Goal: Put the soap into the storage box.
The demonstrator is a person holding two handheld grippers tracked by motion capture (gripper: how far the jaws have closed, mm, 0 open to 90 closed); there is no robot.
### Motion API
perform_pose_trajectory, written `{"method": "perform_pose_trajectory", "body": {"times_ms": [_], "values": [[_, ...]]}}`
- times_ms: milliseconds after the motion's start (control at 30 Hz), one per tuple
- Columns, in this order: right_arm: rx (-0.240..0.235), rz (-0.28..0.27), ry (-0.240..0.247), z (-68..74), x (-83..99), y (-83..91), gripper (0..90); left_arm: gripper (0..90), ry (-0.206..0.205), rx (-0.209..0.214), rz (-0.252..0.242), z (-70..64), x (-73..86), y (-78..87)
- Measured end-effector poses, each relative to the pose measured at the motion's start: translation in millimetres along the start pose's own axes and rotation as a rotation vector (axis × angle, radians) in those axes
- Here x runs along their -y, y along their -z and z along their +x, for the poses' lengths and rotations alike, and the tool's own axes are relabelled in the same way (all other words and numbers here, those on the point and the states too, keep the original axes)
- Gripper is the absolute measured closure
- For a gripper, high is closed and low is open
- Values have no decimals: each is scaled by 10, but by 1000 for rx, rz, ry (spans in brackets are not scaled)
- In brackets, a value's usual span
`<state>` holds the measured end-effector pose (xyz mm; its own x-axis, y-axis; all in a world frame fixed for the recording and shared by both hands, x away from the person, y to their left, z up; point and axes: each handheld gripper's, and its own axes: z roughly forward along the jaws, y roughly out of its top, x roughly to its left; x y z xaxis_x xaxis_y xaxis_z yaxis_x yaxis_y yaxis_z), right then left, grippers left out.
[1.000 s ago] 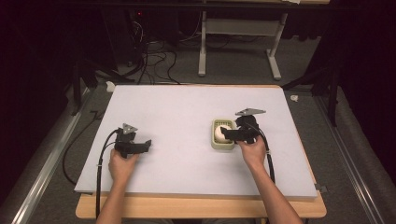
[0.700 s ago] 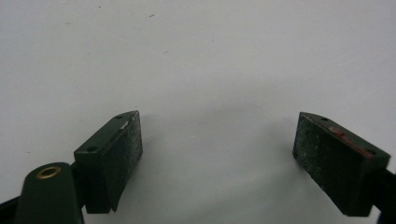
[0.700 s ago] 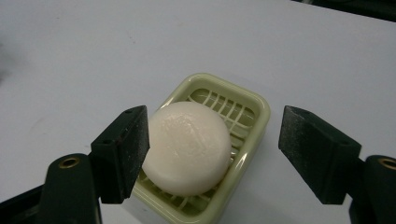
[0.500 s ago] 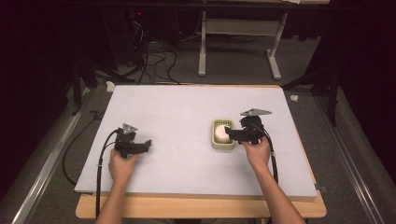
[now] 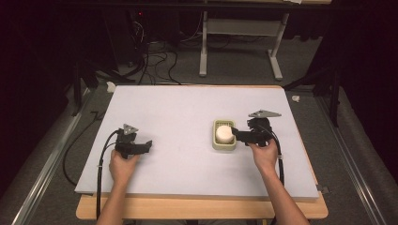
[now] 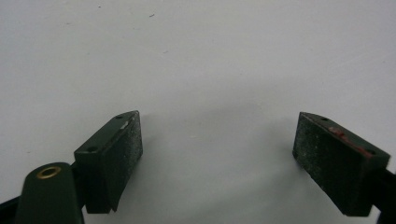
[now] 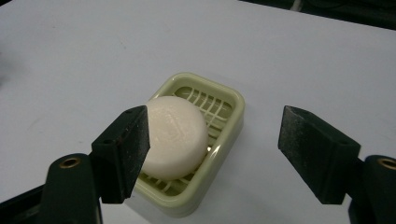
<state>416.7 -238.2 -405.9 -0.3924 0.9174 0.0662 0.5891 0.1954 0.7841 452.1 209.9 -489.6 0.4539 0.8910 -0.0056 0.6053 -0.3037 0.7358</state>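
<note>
One soap dish [image 5: 224,140] sits on the white table [image 5: 187,112], right of the middle in the high view, and one round white bar of soap [image 5: 224,133] lies in it. The dish is pale green, rectangular with rounded corners, and has a grid floor. In the right gripper view the soap [image 7: 175,135] covers the near part of the dish [image 7: 224,102], leaving the grid bare at the far end.

Two grippers are in use, one in each hand. The right gripper [image 5: 234,134] is held just beside the dish on its right side, pointing at it, with its tips at the dish's edge. Its jaws stand wide apart, gripping nothing: in the right gripper view [image 7: 215,149] one jaw is in front of the soap's near side and the other is off to the side of the dish, over bare table. Whether the first jaw touches the soap cannot be told.

The left gripper [image 5: 148,145] is well apart from the dish, over the left part of the table. In the left gripper view [image 6: 217,154] its jaws are also spread wide, with bare white table between them
</note>
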Motion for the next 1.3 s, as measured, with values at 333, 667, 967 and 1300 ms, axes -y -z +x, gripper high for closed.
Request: {"method": "perform_pose_trajectory", "body": {"times_ms": [333, 667, 967, 1300], "values": [[11, -12, -16, -90, 69, 103, 258, 163, -1, -1, 0, -1, 0, 0], [23, -36, -26, -151, 92, 225, 258, 163, -2, -2, 0, -2, 0, 0], [35, -47, -40, -249, 171, 314, 258, 164, -3, -2, 0, -4, 0, 1], [39, -56, -54, -312, 229, 379, 258, 165, -4, -2, 1, -5, 0, 3]]}}
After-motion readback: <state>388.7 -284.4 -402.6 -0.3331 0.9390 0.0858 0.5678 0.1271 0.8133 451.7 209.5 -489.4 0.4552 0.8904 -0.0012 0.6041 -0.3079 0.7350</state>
